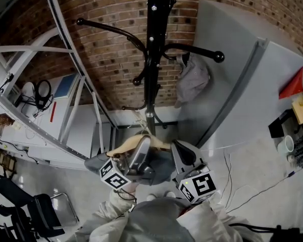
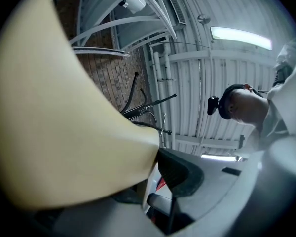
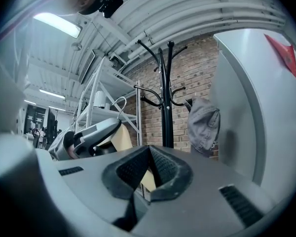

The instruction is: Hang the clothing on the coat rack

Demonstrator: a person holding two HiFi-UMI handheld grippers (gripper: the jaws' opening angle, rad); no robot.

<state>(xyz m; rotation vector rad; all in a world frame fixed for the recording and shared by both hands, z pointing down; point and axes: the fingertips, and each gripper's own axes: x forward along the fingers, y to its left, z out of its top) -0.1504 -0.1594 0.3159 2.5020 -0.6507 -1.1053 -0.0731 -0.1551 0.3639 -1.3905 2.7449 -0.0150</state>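
The black coat rack (image 1: 151,49) stands in front of a brick wall, also visible as the coat rack (image 3: 165,98). A grey garment (image 1: 192,79) hangs from its right arm. Below the rack my left gripper (image 1: 141,149) is shut on a pale wooden hanger (image 1: 122,147), whose wire hook (image 1: 141,122) points up toward the pole. Dark grey clothing (image 1: 161,168) drapes under the hanger. In the left gripper view the hanger (image 2: 64,122) fills the left side against my left gripper (image 2: 155,157). My right gripper (image 1: 184,154) is beside it, pads together at my right gripper (image 3: 149,169), nothing visibly between them.
A white metal shelving frame (image 1: 65,84) rises at the left and a tall grey panel (image 1: 232,84) stands right of the rack. A black chair (image 1: 40,210) sits at the lower left. A table edge with a red flag (image 1: 293,84) and a cup lies far right.
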